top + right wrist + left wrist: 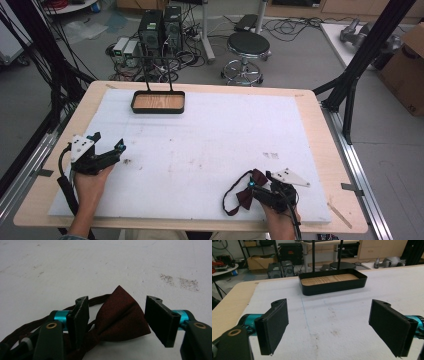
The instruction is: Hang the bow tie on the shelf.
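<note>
— Item one?
— Dark red bow tie (246,196) with its strap, lying on the white surface (210,145), lower right of the high view.

— What's at it?
— Right hand-held gripper (117,316), jaws partly apart, one wing of the tie between them. The pads are not pressing on the cloth.

— The other?
— Left hand-held gripper (329,325), lower left of the high view, jaws wide with bare surface between them.

— Anything else?
— Black tray (158,108) with a wooden floor, upper left, well apart from both.

Bow tie (122,317) is dark maroon, tray (158,102) is black with a wood-grain bottom, counter (210,145) has a smudgy white mat.
</note>
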